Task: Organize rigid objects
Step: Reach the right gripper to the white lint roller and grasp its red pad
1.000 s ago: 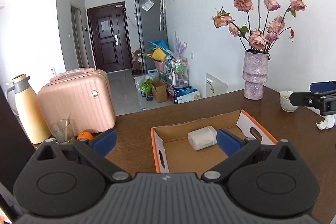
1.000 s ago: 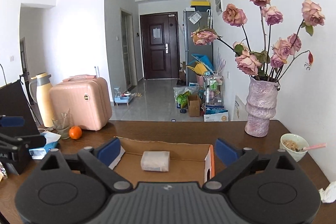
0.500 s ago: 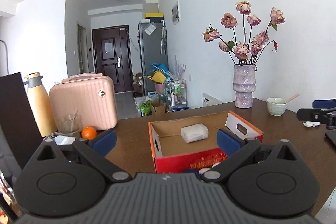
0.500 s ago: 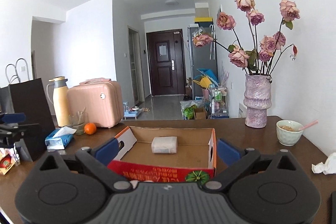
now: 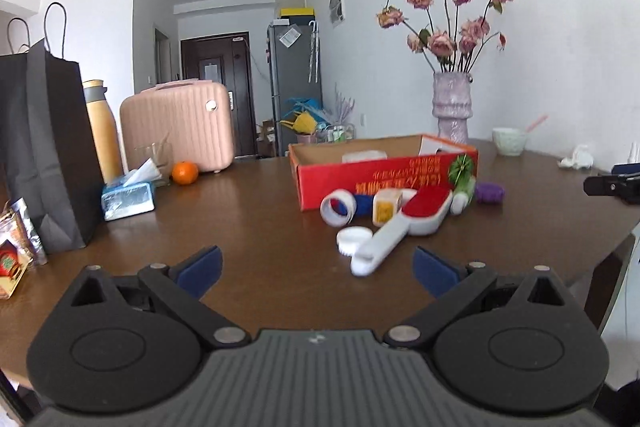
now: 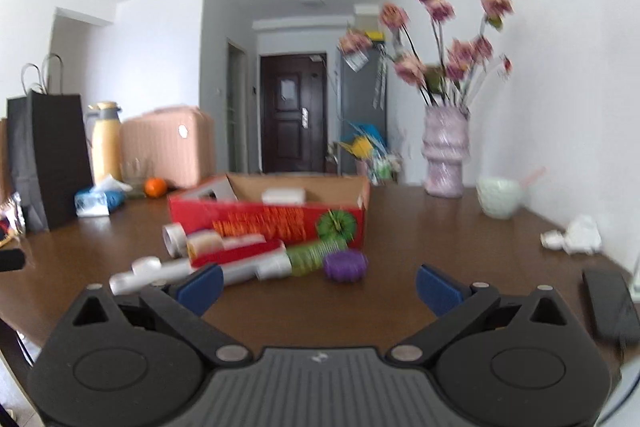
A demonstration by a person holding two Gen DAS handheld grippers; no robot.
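Note:
A red cardboard box [image 5: 384, 179] stands mid-table with a white block [image 5: 362, 155] inside. In front of it lie a white tape ring [image 5: 338, 207], a small yellow-and-white cube [image 5: 386, 209], a white cap [image 5: 354, 239], a white brush with a red pad [image 5: 404, 223], a green spring [image 6: 316, 253] and a purple disc [image 6: 345, 265]. My left gripper [image 5: 318, 269] is open and empty, short of the brush handle. My right gripper [image 6: 318, 283] is near the purple disc; its jaws are opening with nothing between them.
A black paper bag [image 5: 44, 147], tissue pack [image 5: 128, 197], orange [image 5: 185, 172] and pink suitcase [image 5: 178, 127] stand at the left. At the back right are a vase [image 5: 452, 111] and a bowl [image 5: 509, 141]. A dark flat device [image 6: 610, 303] lies near the right edge.
Both grippers have pulled back from above the box and come down toward the table. The box's red front and the loose objects before it are now in view.

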